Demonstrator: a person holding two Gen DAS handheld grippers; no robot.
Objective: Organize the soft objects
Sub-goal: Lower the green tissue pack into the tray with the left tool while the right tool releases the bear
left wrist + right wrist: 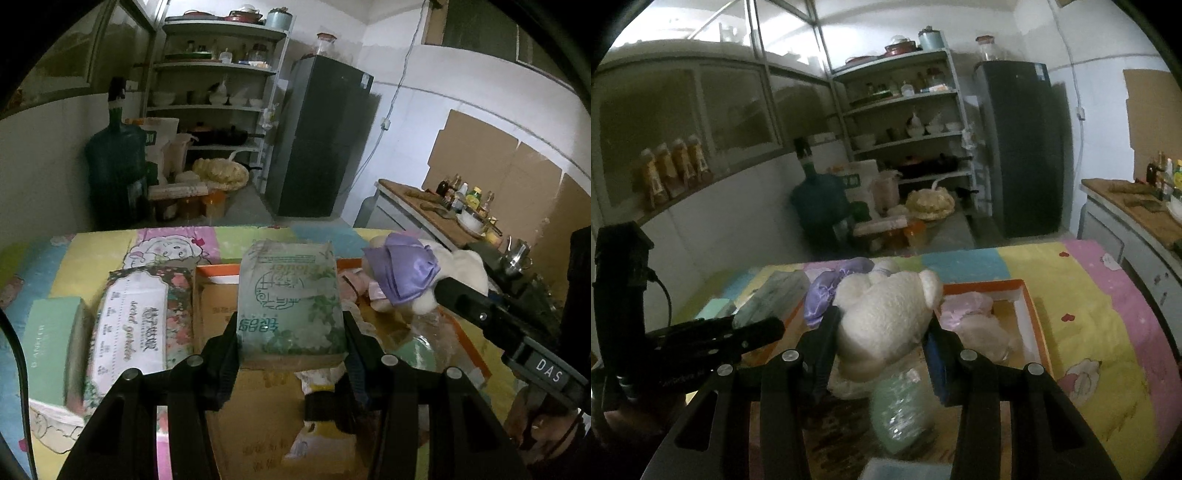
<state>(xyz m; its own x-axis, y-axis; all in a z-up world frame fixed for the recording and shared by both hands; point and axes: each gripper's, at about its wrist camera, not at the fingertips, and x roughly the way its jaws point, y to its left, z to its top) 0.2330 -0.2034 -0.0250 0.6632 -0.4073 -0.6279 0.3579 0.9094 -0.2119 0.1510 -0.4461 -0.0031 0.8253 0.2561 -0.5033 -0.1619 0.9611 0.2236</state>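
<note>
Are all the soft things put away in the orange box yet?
Not yet. A pink plush already lies in the orange box. In hand: left gripper holds a green tissue pack, right gripper a white teddy. A floral pack remains outside.

Glossy plastic film on the pale green printed tissue pack (291, 302), catching a dull sheen between the matt black plastic fingers (225, 347) of the left gripper (290, 343). Beside it the floral-patterned tissue pack (136, 328) — same slick wrap. The white plush bear (882, 325) looks nubbly and woolly, its purple dress (402, 273) satin-shiny (creased, too). Underneath, a smooth pastel cartoon-print tablecloth (1082, 325) — and the orange-rimmed cardboard box (1030, 314), matt paper.
</note>
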